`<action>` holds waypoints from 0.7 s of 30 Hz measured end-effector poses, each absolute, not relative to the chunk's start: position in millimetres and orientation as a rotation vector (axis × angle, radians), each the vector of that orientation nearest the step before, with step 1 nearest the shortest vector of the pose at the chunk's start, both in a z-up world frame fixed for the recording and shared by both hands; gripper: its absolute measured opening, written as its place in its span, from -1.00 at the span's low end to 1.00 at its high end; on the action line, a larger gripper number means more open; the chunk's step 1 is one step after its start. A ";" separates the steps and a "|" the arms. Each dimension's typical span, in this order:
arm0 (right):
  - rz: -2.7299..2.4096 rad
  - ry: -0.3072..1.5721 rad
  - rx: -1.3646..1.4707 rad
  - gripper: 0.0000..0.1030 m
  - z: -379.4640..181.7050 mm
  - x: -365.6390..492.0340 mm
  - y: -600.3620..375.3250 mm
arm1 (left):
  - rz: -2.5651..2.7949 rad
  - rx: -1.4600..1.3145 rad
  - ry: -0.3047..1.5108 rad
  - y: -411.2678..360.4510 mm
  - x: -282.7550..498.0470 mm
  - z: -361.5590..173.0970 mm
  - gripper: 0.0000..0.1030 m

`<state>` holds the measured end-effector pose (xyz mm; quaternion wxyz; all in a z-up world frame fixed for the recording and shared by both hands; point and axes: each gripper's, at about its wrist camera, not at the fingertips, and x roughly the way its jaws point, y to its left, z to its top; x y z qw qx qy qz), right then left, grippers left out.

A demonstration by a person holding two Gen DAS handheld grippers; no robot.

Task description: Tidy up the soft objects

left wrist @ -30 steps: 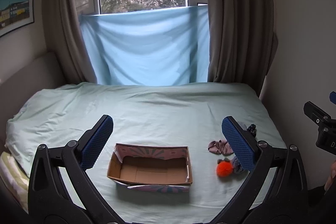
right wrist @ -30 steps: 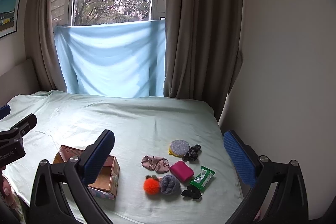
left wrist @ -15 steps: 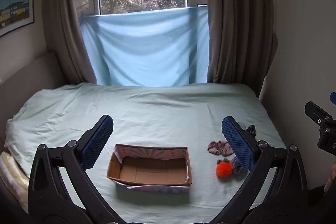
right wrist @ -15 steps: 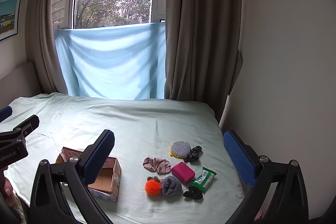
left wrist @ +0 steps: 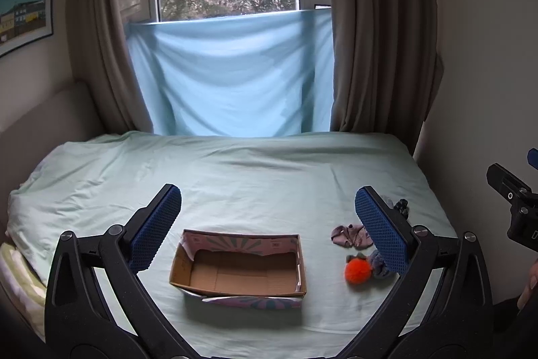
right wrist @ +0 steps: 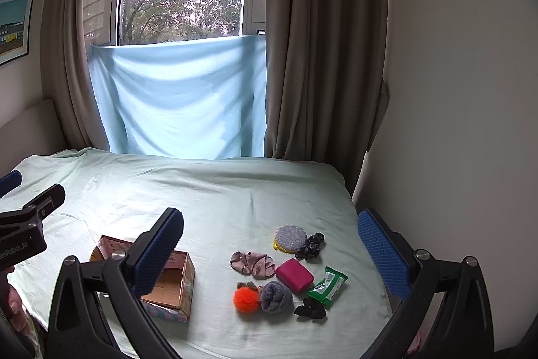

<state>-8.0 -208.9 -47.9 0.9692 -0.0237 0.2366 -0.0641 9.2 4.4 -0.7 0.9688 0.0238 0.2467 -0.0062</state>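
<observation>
My left gripper hangs with jaws spread wide and empty above the open brown cardboard box with patterned paper sides on the pale green bedsheet. My right gripper gapes just as wide, holding nothing, over the soft pile: an orange fluffy pompom touching a rolled grey sock, a pink scrunchie, a magenta pouch, and a green wipes packet whose print is unreadable. The left tool's side reads "Robot.AI".
</observation>
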 end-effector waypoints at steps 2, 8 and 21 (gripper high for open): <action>-0.128 0.479 -0.048 1.00 -47.9 -7.7 -208.9 | -0.013 0.047 0.501 4.4 9.8 -1.6 0.99; -0.128 0.479 -0.049 1.00 -45.9 -5.3 -210.0 | -0.014 0.046 0.504 4.2 10.7 -1.7 0.99; -0.134 0.485 -0.051 1.00 -46.3 -2.0 -207.7 | -0.037 0.047 0.526 2.4 18.4 -3.4 0.99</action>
